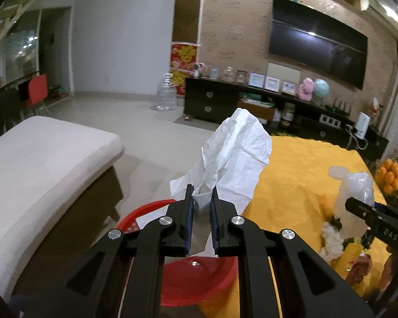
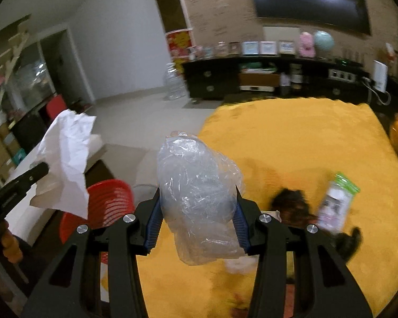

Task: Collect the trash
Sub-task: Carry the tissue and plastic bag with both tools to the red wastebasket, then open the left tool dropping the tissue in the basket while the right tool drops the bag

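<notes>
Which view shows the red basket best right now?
The right wrist view: the red basket shows its ribbed wall and rim beside the yellow table, partly behind the tissue. In the left wrist view the left gripper and its linkage cover most of it.

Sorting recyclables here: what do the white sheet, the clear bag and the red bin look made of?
White sheet: likely tissue paper, matte, softly creased. Clear bag: thin plastic film, glossy, see-through, crinkled. Red bin: probably moulded plastic, ribbed wall with a slight sheen.
</notes>
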Available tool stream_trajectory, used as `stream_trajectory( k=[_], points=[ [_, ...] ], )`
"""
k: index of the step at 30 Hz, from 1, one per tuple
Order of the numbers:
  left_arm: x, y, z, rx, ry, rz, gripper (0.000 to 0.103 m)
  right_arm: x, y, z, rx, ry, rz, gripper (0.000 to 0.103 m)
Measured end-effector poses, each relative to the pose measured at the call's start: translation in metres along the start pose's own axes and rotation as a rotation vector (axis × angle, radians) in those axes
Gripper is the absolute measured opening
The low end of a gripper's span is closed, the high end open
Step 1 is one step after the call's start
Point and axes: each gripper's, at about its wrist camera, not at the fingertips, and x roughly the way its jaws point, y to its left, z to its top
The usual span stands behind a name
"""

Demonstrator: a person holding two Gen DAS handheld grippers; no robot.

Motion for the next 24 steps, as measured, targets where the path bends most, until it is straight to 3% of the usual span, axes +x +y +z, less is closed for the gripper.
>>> stream_trajectory(
  k=[16, 24],
  points=[
    [0.016, 0.049, -0.002, -0.072, 0.056, 0.121, 0.011, 0.064, 0.096, 0.036, -0.163, 0.061, 0.184, 0.045],
    [0.039, 0.058, -0.012, -0.085, 0.131, 0.139, 0.011, 0.091, 0.103, 0.022, -0.142, 0.128, 0.23, 0.045]
  ],
)
